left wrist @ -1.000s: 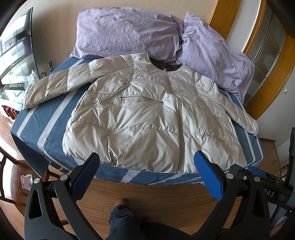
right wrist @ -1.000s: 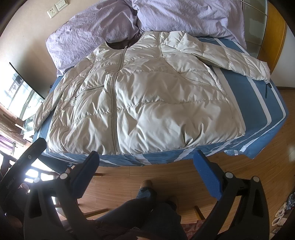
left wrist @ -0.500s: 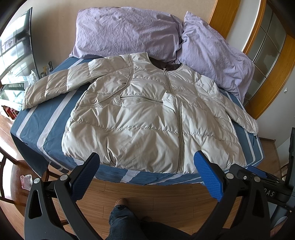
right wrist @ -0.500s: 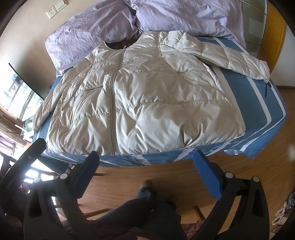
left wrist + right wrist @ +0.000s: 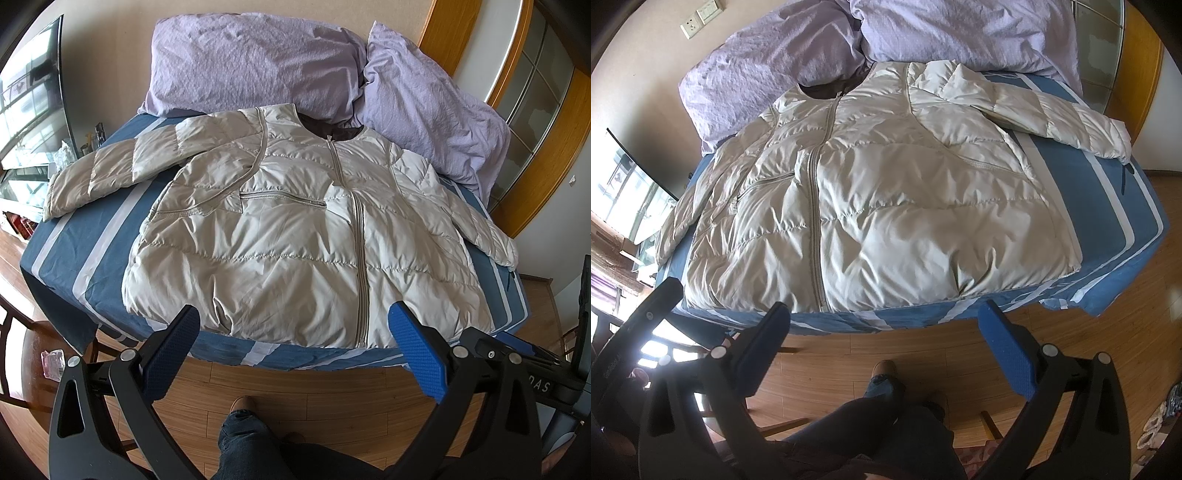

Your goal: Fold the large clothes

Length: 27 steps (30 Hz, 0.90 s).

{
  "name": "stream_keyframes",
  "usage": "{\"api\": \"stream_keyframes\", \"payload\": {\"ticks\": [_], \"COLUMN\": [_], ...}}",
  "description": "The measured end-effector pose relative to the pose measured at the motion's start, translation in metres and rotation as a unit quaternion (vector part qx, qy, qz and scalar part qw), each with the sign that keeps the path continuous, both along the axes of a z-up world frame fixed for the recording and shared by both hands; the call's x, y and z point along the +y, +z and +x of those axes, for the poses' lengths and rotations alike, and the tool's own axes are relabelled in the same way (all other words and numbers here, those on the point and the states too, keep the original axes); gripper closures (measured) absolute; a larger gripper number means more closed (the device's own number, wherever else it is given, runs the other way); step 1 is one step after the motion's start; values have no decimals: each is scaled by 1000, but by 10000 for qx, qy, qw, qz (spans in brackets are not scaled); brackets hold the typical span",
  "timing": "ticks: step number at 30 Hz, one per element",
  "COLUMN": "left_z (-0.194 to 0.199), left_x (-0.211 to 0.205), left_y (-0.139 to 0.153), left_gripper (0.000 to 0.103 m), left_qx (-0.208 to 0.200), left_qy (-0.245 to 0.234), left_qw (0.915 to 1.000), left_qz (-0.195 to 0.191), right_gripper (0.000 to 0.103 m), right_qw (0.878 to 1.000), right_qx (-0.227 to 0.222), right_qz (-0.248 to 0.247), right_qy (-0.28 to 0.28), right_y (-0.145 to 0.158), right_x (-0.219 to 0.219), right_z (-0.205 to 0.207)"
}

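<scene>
A cream quilted puffer jacket (image 5: 295, 236) (image 5: 879, 206) lies face up and zipped on a blue bed with white stripes (image 5: 85, 251) (image 5: 1108, 206), sleeves spread to both sides. Its hem reaches the bed's near edge. My left gripper (image 5: 293, 325) hangs open above the floor just short of the hem, nothing between its blue pads (image 5: 413, 350). Likewise my right gripper (image 5: 882, 321) is open and empty in front of the bed's near edge. Neither gripper touches the jacket.
Two lilac pillows (image 5: 251, 62) (image 5: 960, 33) lean at the head of the bed against the wall. A person's jeans leg and shoe (image 5: 242, 435) (image 5: 882, 380) stand on the wooden floor below. A glass cabinet (image 5: 26, 122) is at the left, a wood-framed window (image 5: 532, 85) at the right.
Both views have crept slightly; the jacket and bed have not moved, and both grippers stay open.
</scene>
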State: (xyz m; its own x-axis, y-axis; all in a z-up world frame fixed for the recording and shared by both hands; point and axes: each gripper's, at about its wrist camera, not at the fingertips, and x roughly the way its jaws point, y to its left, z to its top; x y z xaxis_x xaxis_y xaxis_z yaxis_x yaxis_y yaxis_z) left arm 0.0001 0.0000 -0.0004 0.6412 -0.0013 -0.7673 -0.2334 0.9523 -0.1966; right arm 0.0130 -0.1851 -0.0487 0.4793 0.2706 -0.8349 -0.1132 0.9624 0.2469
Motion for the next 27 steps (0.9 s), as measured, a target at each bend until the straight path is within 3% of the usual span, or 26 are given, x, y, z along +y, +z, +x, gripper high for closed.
{"api": "stream_keyframes", "payload": {"ticks": [27], "left_z": [6], "left_x": [1], "left_y": [-3], "left_gripper": [1], "left_qx": [56], "left_qy": [-34], "left_qw": [10000], "left_qz": [-21], "right_gripper": [2], "right_qw": [10000], "right_qx": [67], "right_qz": [-14], "right_qy": [-54], "right_y": [-4], "right_x": [1], "right_z": [11]}}
